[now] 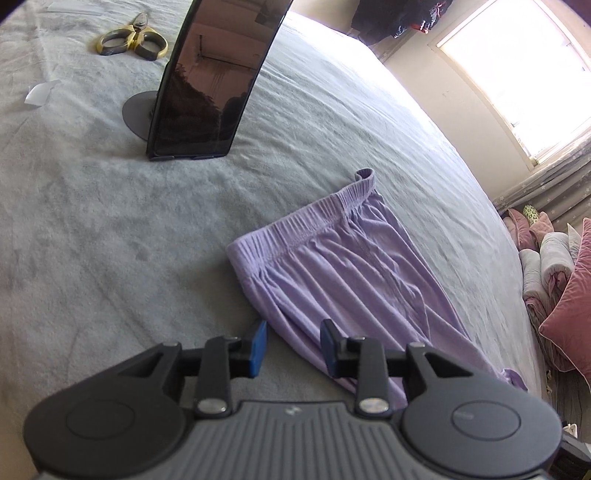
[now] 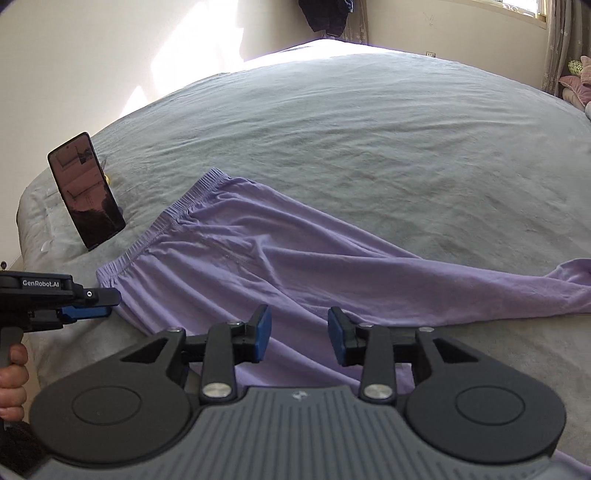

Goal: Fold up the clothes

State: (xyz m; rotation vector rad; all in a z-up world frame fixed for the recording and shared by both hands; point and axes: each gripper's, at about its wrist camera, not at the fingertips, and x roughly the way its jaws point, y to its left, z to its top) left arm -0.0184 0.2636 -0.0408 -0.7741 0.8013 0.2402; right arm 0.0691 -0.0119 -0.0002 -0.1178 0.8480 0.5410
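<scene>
Lilac trousers flat on grey bedspread, leg ends cut off

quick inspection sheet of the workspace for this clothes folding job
surface: grey bedspread, lightly wrinkled
job's things: purple trousers lying flat, waistband towards the phone, one leg stretched out to the right in the right wrist view
clutter: phone propped on a round stand; yellow-handled scissors; scrap of white paper
grippers: left gripper open over the trousers' near edge; right gripper open above the fabric, nothing held
cables: nothing seen
surroundings: bright window, curtain, pink pillows, dark clothes hanging
</scene>
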